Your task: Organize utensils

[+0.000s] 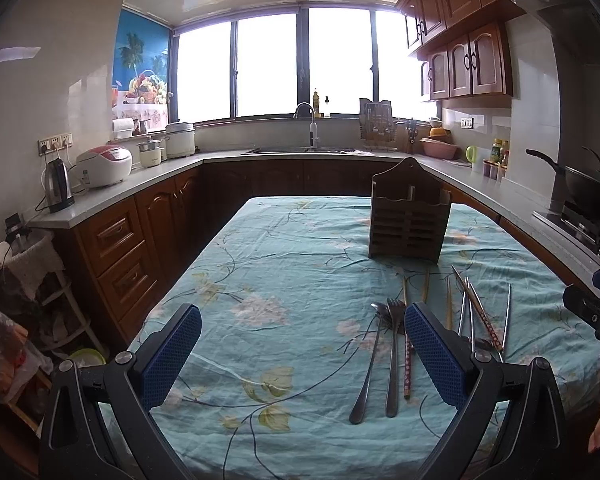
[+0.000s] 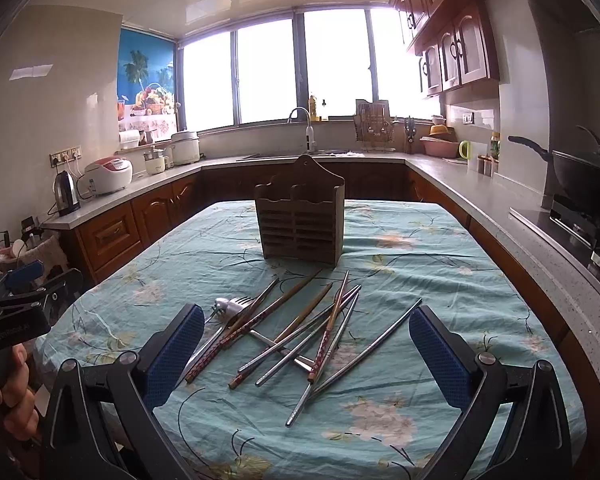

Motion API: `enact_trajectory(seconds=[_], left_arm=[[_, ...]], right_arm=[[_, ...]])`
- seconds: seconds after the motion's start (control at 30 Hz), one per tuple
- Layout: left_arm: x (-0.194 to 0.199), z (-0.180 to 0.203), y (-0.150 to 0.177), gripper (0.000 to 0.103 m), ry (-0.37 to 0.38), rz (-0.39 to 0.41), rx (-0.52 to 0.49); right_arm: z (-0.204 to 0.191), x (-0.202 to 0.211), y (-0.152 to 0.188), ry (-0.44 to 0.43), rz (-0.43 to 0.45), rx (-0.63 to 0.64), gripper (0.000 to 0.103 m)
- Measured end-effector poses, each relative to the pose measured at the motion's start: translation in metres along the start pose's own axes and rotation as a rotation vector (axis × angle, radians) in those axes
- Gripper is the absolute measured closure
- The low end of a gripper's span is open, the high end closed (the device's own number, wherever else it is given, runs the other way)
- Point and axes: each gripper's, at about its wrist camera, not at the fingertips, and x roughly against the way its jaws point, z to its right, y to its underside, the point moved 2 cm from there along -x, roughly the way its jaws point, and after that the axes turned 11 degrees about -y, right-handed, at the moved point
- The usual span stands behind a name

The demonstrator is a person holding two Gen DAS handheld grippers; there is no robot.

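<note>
Both tongs spread wide, empty: left tongs (image 1: 302, 354), right tongs (image 2: 306, 356).

Utensil pile (image 2: 296, 328) on bench cloth (image 2: 400, 272), at 12 o'clock from right tongs; wooden holder (image 2: 300, 224) upright beyond it, apparently empty.

Risks, as judged:
- chopsticks crossed over one another; pinching one likely drags or flicks neighbours
- thin metal chopsticks (image 2: 364, 348) lie flat on cloth; pads may slip or bunch fabric
- loose wrinkled cloth could shift and topple holder
- fork (image 1: 394, 354) and spoon (image 1: 370, 360) close together at 1 o'clock from left tongs; double pick possible

Room: kitchen, bright windows, wood cabinets, sink at far counter.
</note>
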Motion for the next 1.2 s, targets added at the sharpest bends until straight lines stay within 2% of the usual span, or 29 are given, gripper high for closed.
enact_trajectory(seconds=[1.2], left_arm=[[0.0076,0.0016,0.0002,0.001,-0.001,0.033,0.004]], right_arm=[[-0.0003,0.0047,-0.0067,0.004,0.043,-0.002,0.0]])
